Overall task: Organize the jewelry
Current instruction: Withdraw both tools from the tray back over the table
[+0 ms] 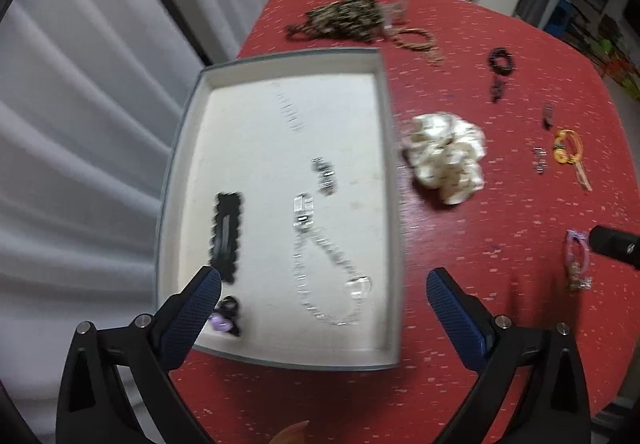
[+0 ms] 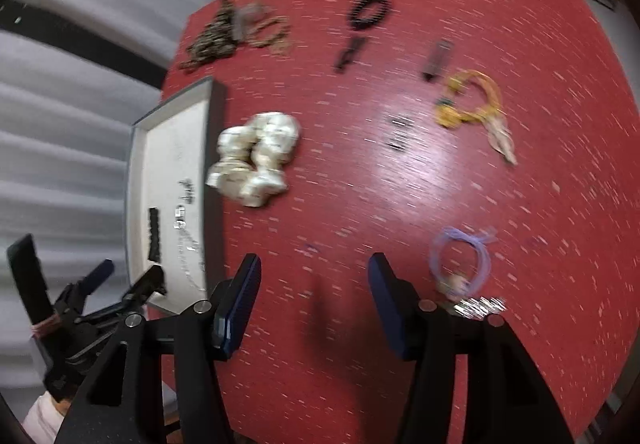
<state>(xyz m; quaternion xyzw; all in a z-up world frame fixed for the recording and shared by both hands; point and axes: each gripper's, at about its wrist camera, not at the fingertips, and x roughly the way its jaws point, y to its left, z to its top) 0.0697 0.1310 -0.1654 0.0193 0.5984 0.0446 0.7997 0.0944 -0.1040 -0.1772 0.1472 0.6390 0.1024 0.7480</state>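
Tray (image 1: 188,148) sits at the left edge of the red surface (image 1: 500,324), partly filled: black scalloped hair clip (image 1: 226,234), clear bead chain with heart pendant (image 1: 332,276), two small metal clips (image 1: 325,174), a small purple-and-black piece (image 1: 226,314) in the near corner.

Left tool (image 1: 322,304) hangs over the tray's near end, jaws spread as wide as they go, nothing between the pads. Reads as a drop-off just finished; can't tell which piece it set down.

Right tool (image 2: 314,302) is over bare surface, jaws about half open, empty. Lilac bracelet with charm (image 2: 460,264) lies just beside its right finger, with a sparkly silver piece (image 2: 480,306) touching that tool's frame edge.

Still loose on the surface: cream scrunchie (image 2: 256,160) just beside the tray wall, yellow cord bracelet (image 2: 472,104), black bead bracelet (image 2: 370,10), dark small clips (image 2: 438,58), tiny metal bits (image 2: 400,132), brown chain heap (image 2: 216,36) at the far edge.

Step in hand, my guess: between picks, right side going for the next item. The lilac bracelet looks the likely target. Next move calls for shifting the right tool rightward so the pads straddle the thin loop, dropping low, then closing fully; the cord is thin and flat, easy to miss. Frames are motion-blurred, so fine detail is unsure.
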